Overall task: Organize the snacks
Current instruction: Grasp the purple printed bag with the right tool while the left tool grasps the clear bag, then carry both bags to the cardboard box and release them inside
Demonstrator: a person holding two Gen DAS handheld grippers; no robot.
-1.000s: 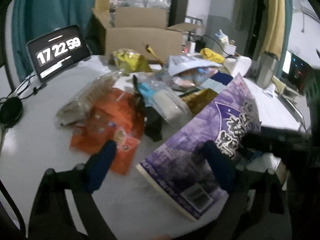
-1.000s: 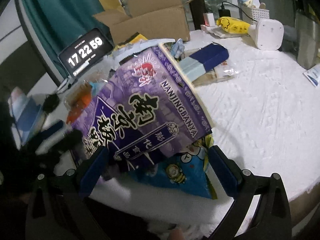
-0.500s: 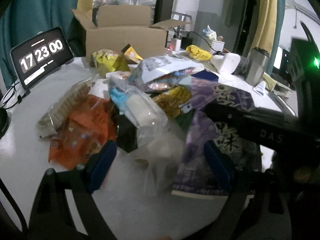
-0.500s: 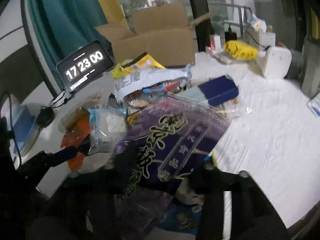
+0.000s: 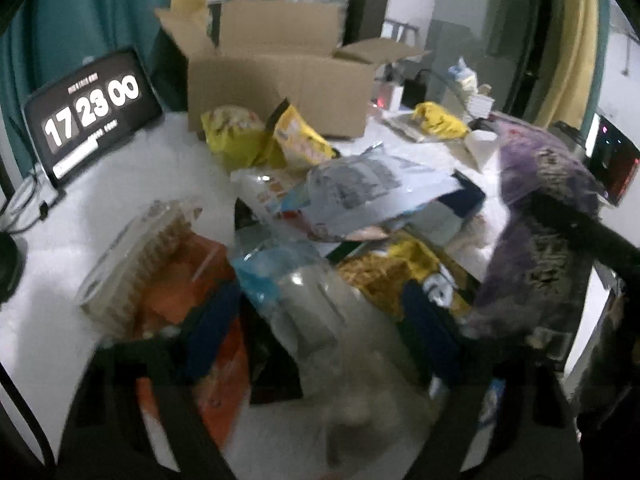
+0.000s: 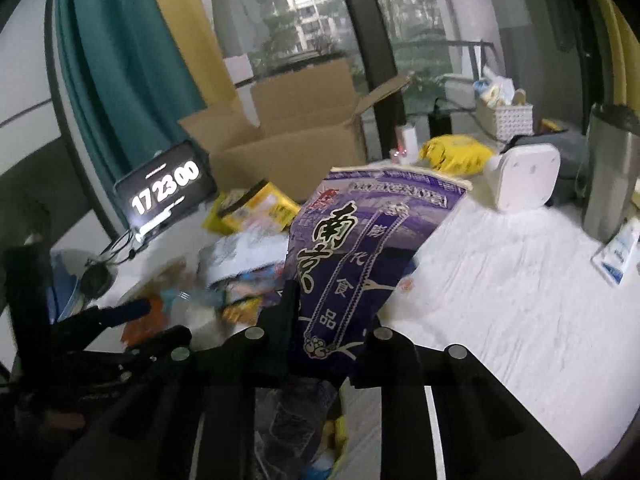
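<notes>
Left wrist view: the left gripper [image 5: 320,320] hangs over the snack pile, its jaws closing, with a clear plastic bag [image 5: 316,312] between the blue pads; whether they press on it cannot be told, as the frame is blurred; an orange packet [image 5: 180,292] and a clear biscuit tray [image 5: 136,268] lie to its left; two yellow bags [image 5: 260,140] sit before one open cardboard box [image 5: 280,80]; one tablet clock [image 5: 92,112] stands at far left; the purple snack bag [image 5: 540,240] rises at right, blocking the table edge.

Right wrist view: the right gripper [image 6: 332,320] is narrow, its jaws closing, clamped on the purple snack bag [image 6: 360,248], lifted upright clear of the white tablecloth [image 6: 500,300]; one white appliance [image 6: 524,178] and one metal bin [image 6: 612,168] stand beyond; teal curtain [image 6: 120,60] and window behind.
</notes>
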